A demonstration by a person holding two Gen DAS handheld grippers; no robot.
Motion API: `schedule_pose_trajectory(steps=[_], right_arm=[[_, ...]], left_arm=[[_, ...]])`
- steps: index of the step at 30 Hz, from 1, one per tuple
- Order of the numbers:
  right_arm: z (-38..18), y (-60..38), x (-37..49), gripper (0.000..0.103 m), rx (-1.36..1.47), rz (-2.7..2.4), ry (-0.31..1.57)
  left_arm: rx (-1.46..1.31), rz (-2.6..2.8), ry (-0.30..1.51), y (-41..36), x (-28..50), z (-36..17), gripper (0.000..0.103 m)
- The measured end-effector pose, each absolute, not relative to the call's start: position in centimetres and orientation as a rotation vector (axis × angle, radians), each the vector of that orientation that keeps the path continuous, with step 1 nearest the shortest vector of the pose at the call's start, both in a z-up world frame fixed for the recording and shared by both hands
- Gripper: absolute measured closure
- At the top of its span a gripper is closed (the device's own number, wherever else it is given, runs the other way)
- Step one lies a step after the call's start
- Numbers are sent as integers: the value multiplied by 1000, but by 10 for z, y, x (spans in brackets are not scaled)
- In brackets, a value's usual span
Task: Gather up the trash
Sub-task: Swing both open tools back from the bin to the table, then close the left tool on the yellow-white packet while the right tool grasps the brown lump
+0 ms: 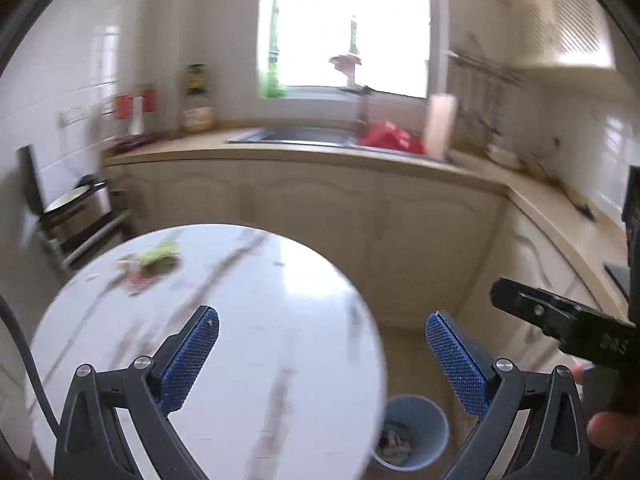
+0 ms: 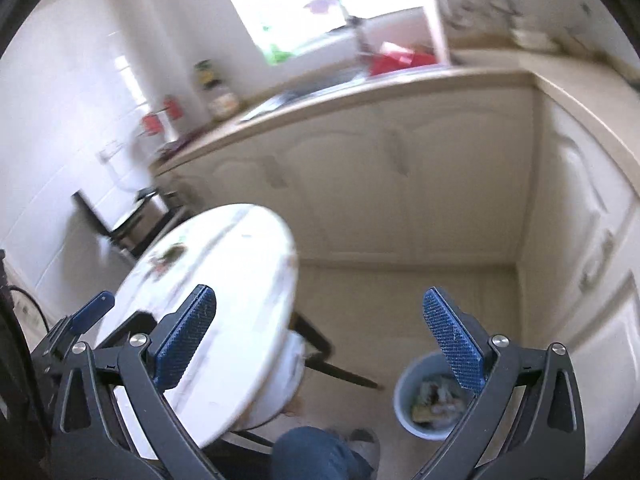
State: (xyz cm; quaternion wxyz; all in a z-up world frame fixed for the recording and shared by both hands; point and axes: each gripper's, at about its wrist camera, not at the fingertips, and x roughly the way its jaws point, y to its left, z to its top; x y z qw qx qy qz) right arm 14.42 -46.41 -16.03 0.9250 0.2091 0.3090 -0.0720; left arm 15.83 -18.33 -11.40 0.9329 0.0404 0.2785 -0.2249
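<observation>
Nothing is held between the widely spread jaws of the left gripper [image 1: 322, 356]; the right gripper [image 2: 320, 336] is likewise spread and empty. Beyond the left jaws, leftover scraps [image 1: 150, 264] remain on the round table [image 1: 312, 272], probably awaiting collection. Below the right jaws, the bin [image 2: 406, 400] is seen partly filled.

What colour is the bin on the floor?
Light blue-grey bin, with trash inside; clearest in the right wrist view.
</observation>
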Motion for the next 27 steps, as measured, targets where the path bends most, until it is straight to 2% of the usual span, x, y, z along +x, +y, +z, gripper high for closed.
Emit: schedule_pose_trajectory(steps=[7,13,20,27], right_arm=[[-139,-374,197,0,317,-3,634],[-141,-305,240,0,229,112,658],[-152,-256,287,0,170,196,697],[-168,-239,339,0,116,222,754]], left_arm=[[-9,-274,557,-75,141,-97,1],[-76,-143,560,-12,132,-94,1],[-115,-81,602,16,157,-98,1],[-98,-60,648,9,228,-110,1]])
